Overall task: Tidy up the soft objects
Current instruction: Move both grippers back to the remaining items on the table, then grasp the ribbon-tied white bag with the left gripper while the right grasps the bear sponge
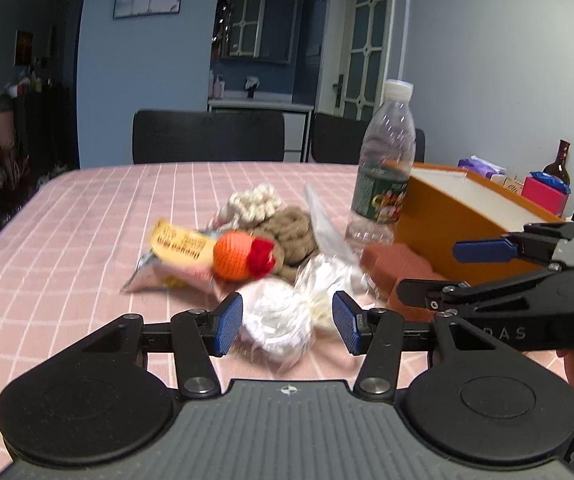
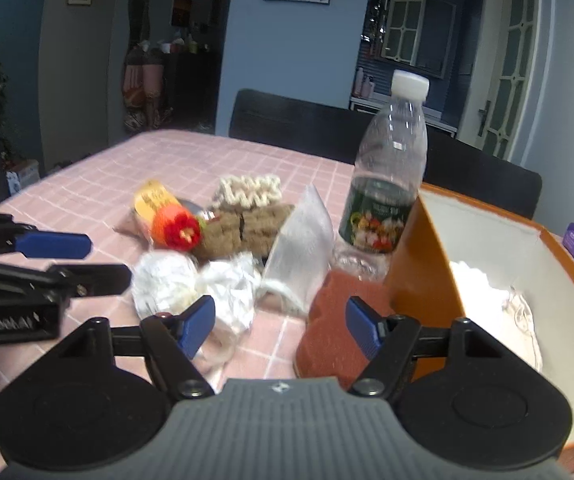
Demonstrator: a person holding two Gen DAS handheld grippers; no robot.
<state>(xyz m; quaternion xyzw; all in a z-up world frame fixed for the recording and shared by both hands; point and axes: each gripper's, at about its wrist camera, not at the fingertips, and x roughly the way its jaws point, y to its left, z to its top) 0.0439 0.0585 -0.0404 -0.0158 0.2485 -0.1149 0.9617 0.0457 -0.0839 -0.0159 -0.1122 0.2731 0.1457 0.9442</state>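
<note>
A pile of soft things lies on the pink checked table [image 1: 67,240]: a bagged white yarn ball [image 1: 279,320], an orange-and-red knitted ball [image 1: 243,256], brown yarn [image 1: 295,232], cream yarn [image 1: 255,204] and a yellow snack packet [image 1: 179,248]. My left gripper [image 1: 287,322] is open, its pads either side of the white ball. My right gripper [image 2: 281,326] is open above the table between the white bags [image 2: 191,284] and a reddish-brown sponge [image 2: 335,320]. An orange box [image 2: 487,280] holding white stuff stands at the right.
A clear plastic bottle [image 1: 387,160] stands upright beside the orange box [image 1: 459,220]. A clear plastic bag [image 2: 303,248] leans near the bottle [image 2: 391,176]. Black chairs [image 1: 207,136] stand behind the table. Small boxes and a brown bottle [image 1: 559,164] stand at far right.
</note>
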